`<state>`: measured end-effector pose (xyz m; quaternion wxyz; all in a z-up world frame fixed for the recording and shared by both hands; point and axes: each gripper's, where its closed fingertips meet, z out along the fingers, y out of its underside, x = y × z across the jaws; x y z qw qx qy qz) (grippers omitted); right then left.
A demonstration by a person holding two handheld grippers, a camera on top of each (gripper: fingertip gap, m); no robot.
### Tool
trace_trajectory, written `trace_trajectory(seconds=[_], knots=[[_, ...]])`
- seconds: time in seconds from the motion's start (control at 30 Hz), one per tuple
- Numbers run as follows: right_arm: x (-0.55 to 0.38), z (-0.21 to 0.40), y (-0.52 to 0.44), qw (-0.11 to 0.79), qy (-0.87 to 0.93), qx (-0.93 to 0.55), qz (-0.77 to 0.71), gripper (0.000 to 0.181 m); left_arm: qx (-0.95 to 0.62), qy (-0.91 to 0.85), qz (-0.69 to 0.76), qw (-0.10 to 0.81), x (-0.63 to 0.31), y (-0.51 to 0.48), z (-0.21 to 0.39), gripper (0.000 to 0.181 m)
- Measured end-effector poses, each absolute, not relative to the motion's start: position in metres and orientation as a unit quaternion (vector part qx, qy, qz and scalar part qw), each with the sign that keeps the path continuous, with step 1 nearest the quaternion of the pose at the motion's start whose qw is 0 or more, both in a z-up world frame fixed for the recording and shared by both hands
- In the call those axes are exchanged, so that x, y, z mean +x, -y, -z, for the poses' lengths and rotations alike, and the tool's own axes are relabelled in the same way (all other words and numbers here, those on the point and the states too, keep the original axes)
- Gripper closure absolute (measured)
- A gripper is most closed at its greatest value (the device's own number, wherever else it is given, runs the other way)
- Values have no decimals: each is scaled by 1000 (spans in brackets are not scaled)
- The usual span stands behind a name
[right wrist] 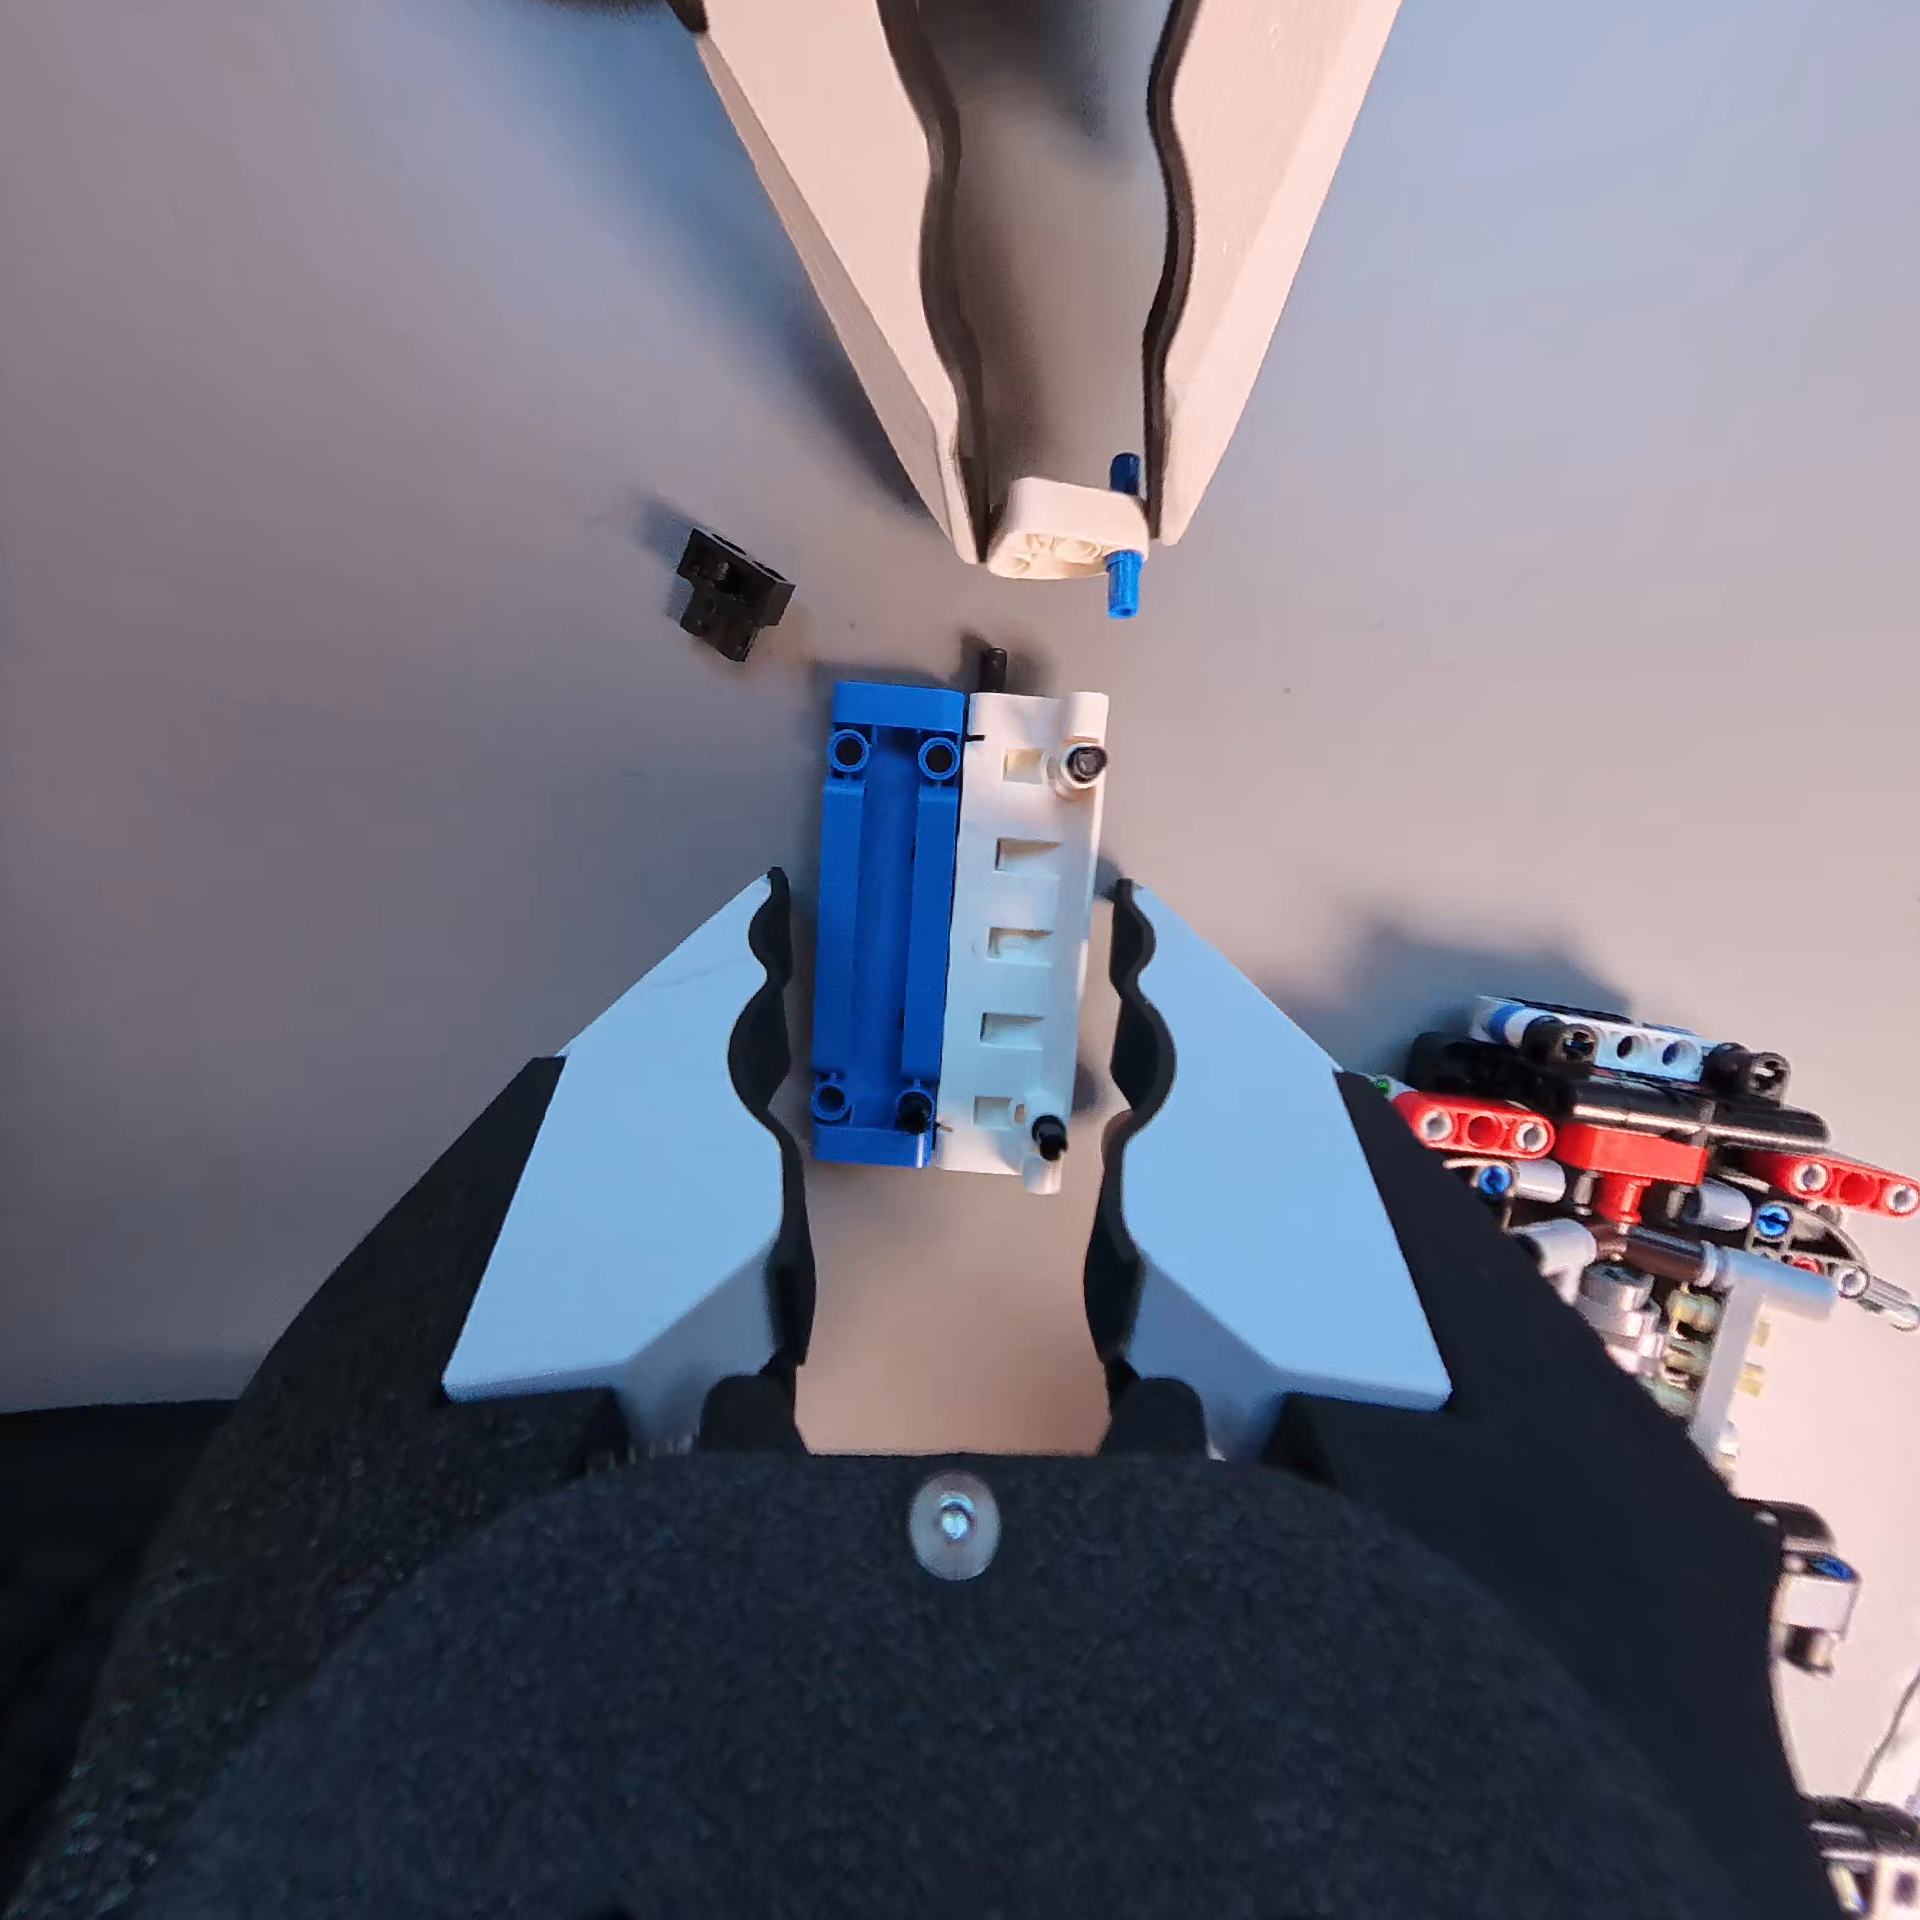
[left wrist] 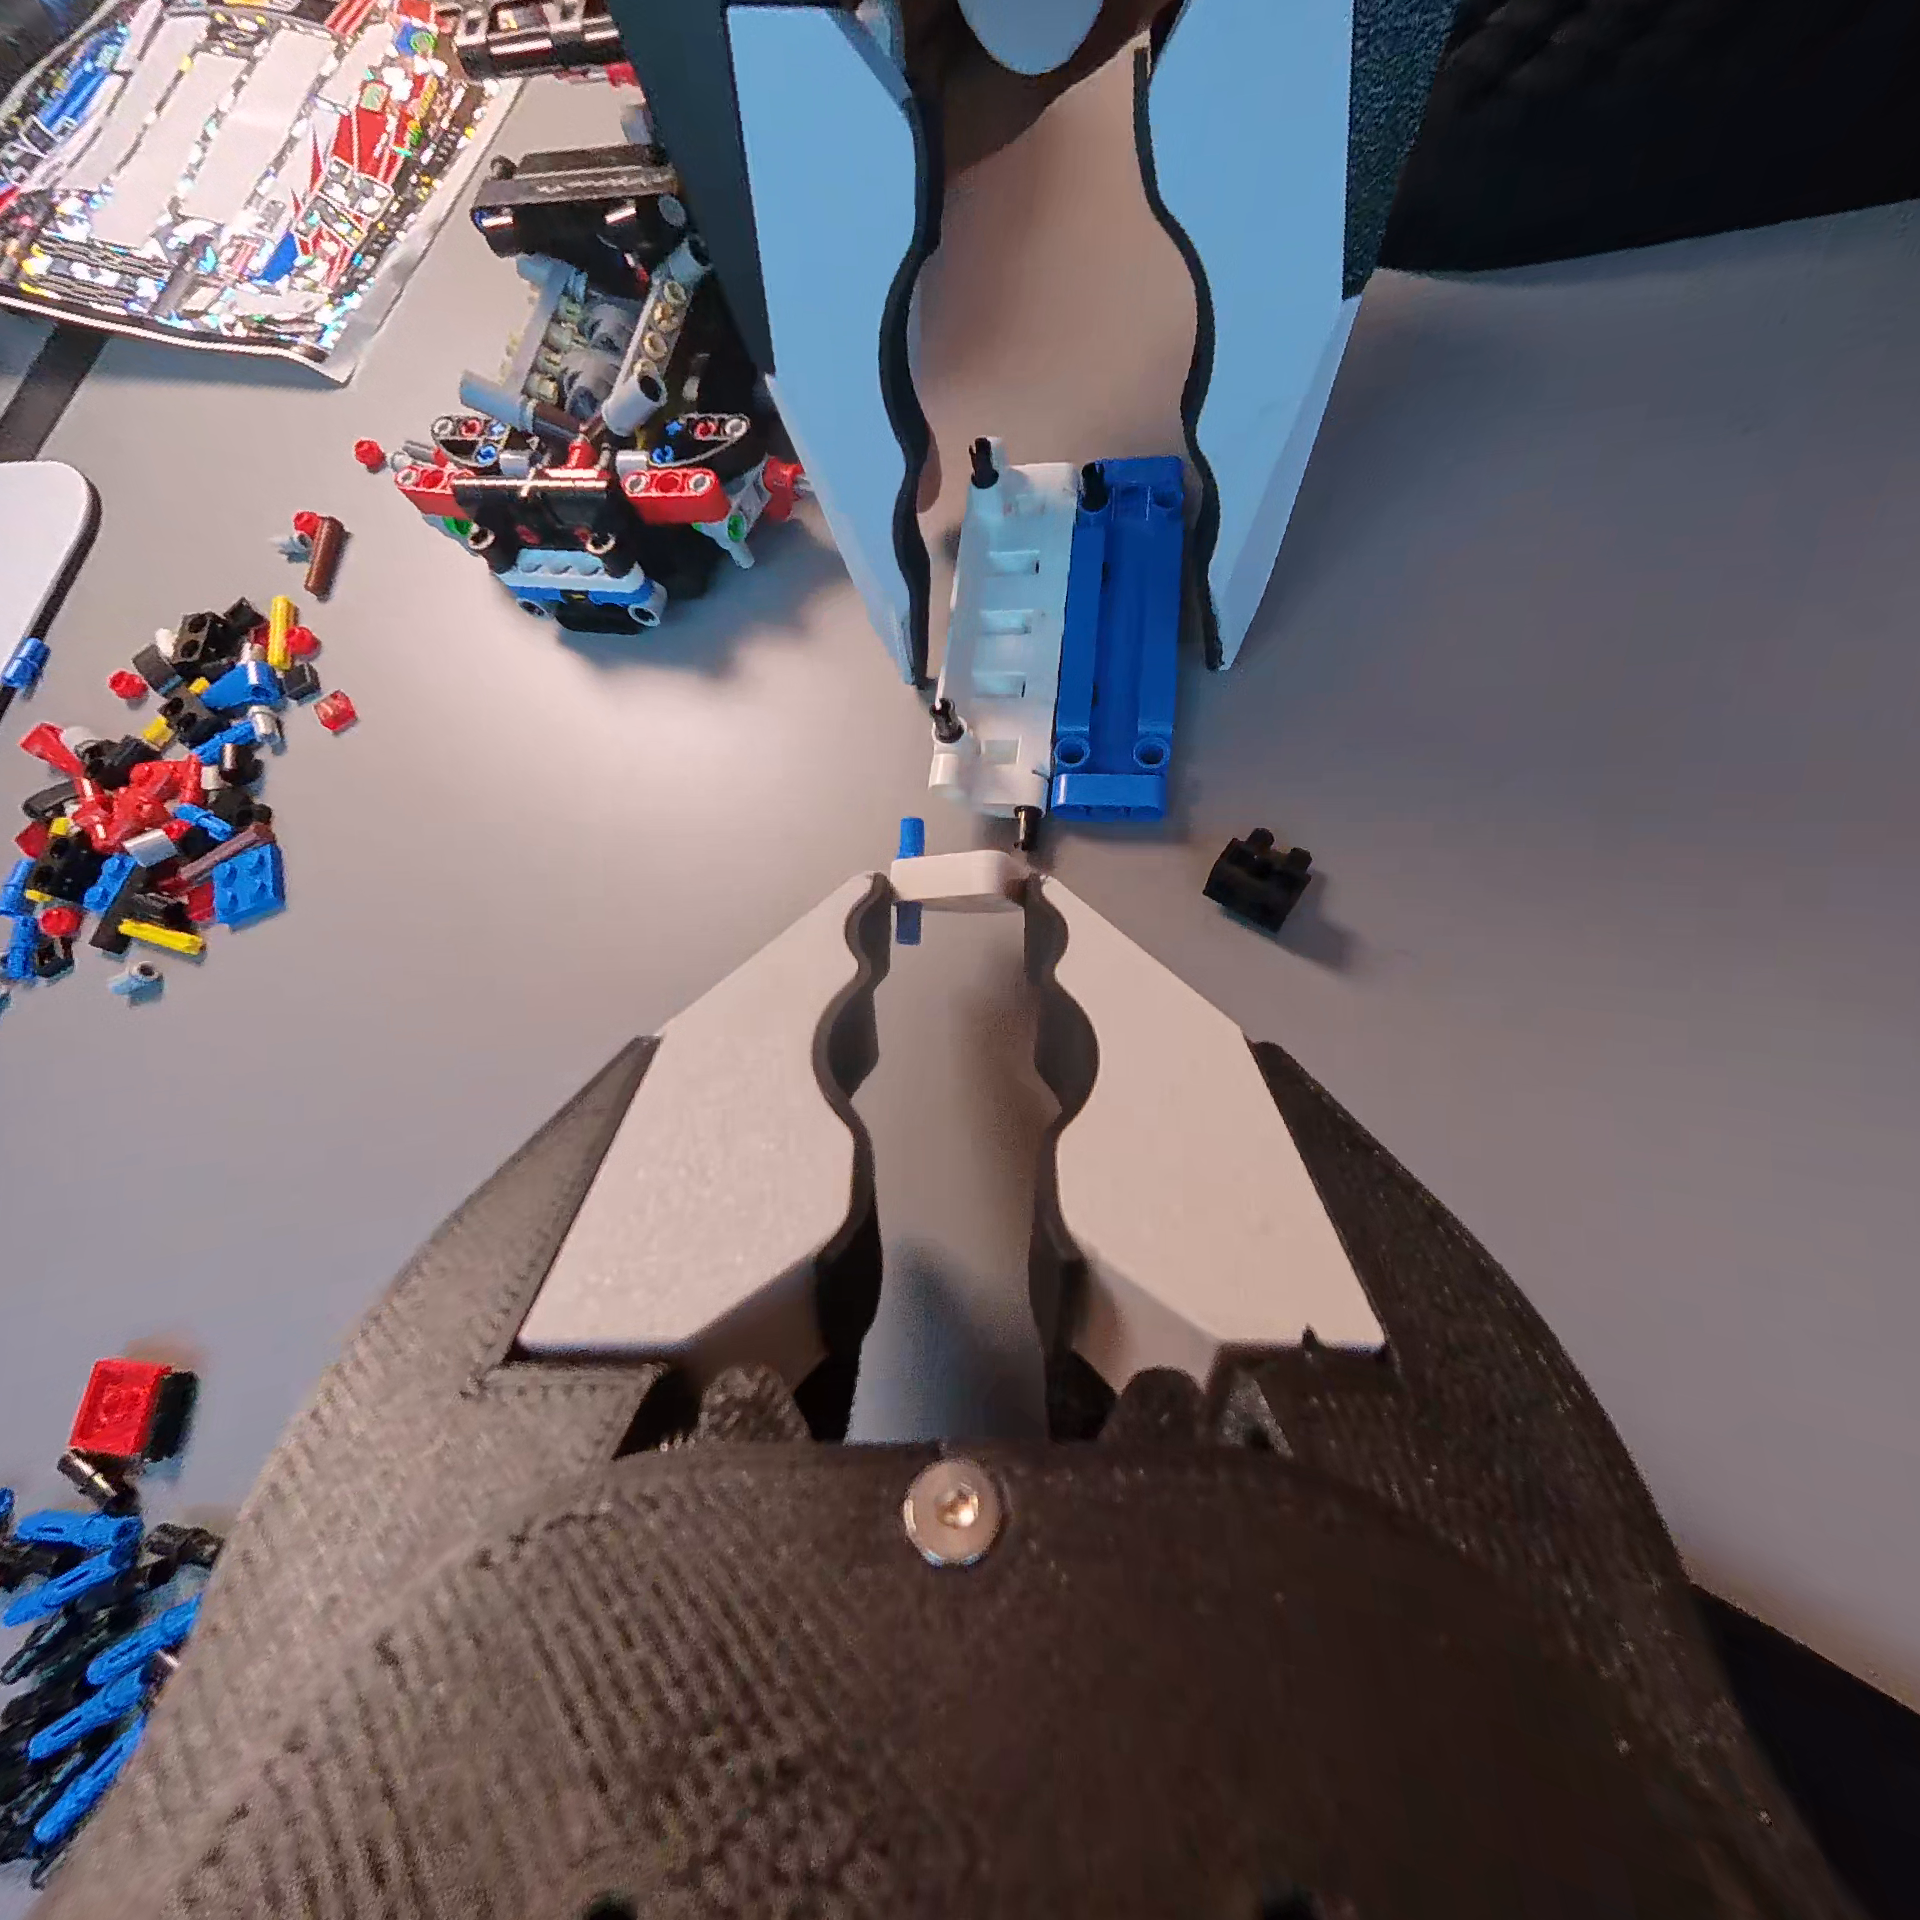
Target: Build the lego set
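On the grey table [left wrist: 1558, 623], the blue-and-white panel assembly [right wrist: 961, 935] lies flat between the right gripper [right wrist: 951, 899], whose fingers stand apart, touching neither side. The left gripper [left wrist: 956, 883] is clamped on a small white beam [left wrist: 956, 875] with 1 blue pin [left wrist: 910, 831]. Unsteadied, the assembly might skid when the pin presses in.

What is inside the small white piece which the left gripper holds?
A blue pin passes through the small white piece, sticking out on both sides. The left gripper covers the piece's side faces; its middle stretch is hidden.
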<state>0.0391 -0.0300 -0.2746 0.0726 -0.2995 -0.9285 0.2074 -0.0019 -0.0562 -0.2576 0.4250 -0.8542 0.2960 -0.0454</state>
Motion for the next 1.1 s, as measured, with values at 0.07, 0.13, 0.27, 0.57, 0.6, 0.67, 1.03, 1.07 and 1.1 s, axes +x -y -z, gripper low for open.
trace_trajectory(seconds=[0.07, 0.13, 0.27, 0.57, 0.6, 0.67, 1.03, 1.07, 1.1], knots=[[40, 275, 31, 74, 928, -300, -210, 123, -857, -302, 47, 414, -1, 55, 261, 158], [41, 274, 34, 75, 928, -292, -220, 132, -860, -306, 46, 407, -1, 53, 263, 158], [41, 274, 34, 78, 924, -295, -229, 132, -857, -322, 62, 399, 5, 52, 265, 158], [40, 274, 33, 76, 924, -297, -228, 132, -845, -358, 24, 396, 10, 53, 267, 158], [40, 274, 33, 76, 924, -298, -228, 132, -844, -362, 17, 396, 10, 52, 267, 158], [40, 274, 33, 76, 924, -299, -227, 132, -842, -365, 8, 396, 9, 52, 267, 158], [37, 274, 40, 69, 926, -284, -238, 132, -768, -423, 25, 480, 21, 53, 256, 158], [36, 274, 40, 68, 927, -283, -235, 132, -771, -425, 27, 474, 19, 53, 256, 158], [36, 274, 39, 69, 928, -281, -234, 132, -775, -426, 27, 467, 16, 54, 257, 158]])
